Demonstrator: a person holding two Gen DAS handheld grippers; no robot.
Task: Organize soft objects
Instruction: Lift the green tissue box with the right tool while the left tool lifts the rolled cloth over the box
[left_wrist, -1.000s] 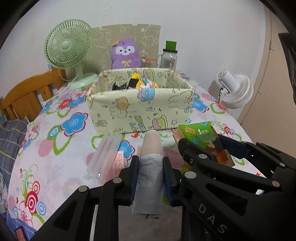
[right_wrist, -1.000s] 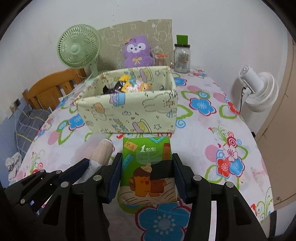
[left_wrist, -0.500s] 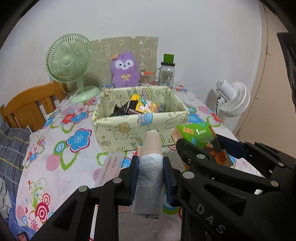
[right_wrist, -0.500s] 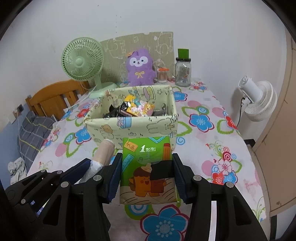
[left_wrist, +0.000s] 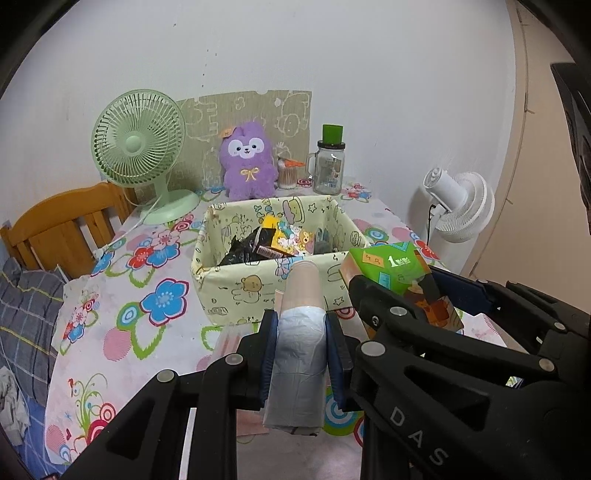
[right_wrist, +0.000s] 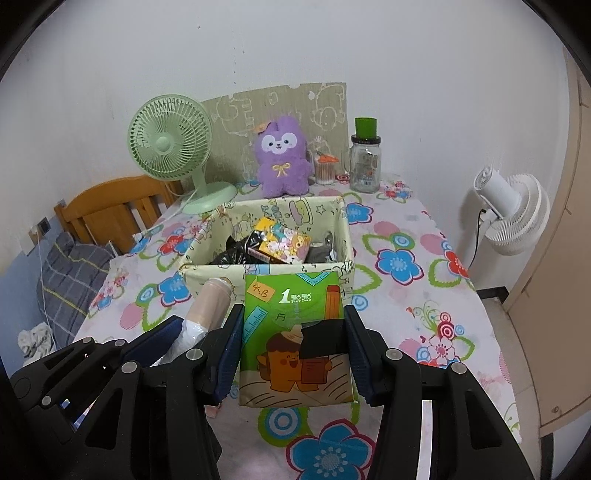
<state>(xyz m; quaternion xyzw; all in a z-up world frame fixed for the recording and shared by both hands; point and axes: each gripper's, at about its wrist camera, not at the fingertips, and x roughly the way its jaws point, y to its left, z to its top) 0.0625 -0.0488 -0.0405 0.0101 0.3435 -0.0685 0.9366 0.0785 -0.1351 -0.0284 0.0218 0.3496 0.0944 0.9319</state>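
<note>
My left gripper is shut on a roll of plastic bags, grey-white with a beige core end, held above the table in front of the fabric storage box. My right gripper is shut on a green tissue pack with a cartoon print, held just before the box's near wall. The roll also shows in the right wrist view, and the tissue pack in the left wrist view. The box holds several packets, among them a black bag and a yellow pack.
A green desk fan, a purple plush toy, a glass jar with green lid and a cotton swab tub stand at the back of the floral-cloth table. A white floor fan stands right, a wooden chair left.
Both grippers have risen with their loads. The box now sits lower in view and its inside is visible from above.
</note>
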